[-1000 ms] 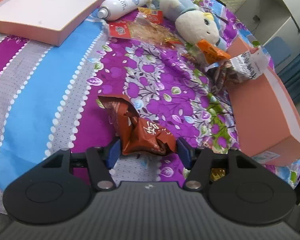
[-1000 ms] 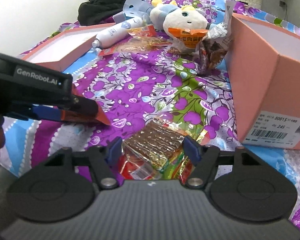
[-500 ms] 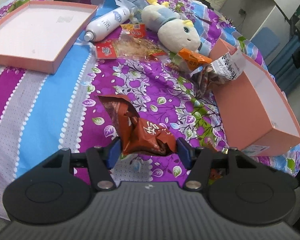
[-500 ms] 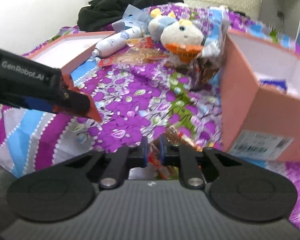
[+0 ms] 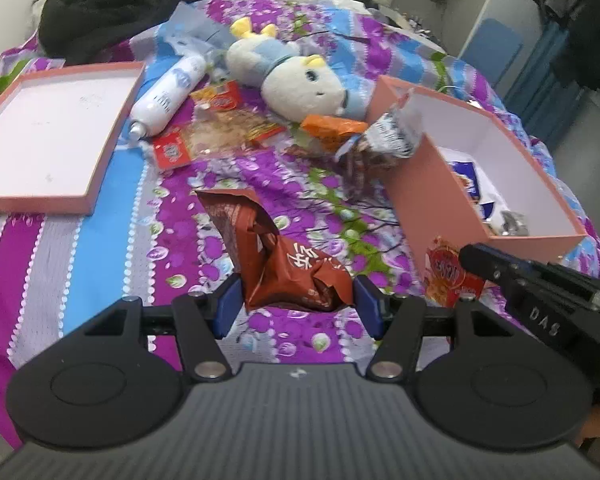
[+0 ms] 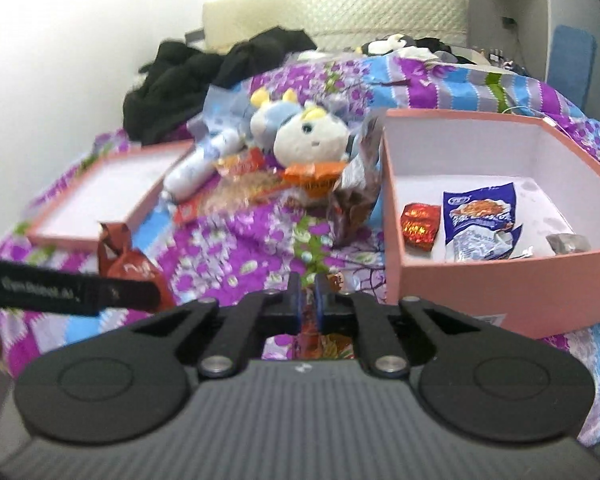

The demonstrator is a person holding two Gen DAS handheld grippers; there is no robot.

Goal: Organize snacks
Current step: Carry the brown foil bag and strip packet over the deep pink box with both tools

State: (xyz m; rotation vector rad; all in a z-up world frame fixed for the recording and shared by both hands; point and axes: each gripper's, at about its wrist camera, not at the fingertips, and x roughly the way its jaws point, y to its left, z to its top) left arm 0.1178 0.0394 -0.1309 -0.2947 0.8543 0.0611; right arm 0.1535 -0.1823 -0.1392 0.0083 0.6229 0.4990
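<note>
My left gripper is shut on a crumpled brown snack bag and holds it above the bedspread. My right gripper is shut on a red and yellow snack packet, which hangs below its fingers and also shows in the left wrist view. The pink box stands open just right of the right gripper, with a red wrapper, a blue packet and a small grey item inside. More snacks lie by the plush toy: an orange packet, a clear bag and a flat red packet.
The pink box lid lies open at the left. A white bottle lies beside it. Black clothes are piled at the far end of the bed. A blue chair stands beyond the bed's right side.
Both grippers have risen with their snacks. The right gripper closed on the red and yellow packet and lifted it toward the pink box, whose inside now shows.
</note>
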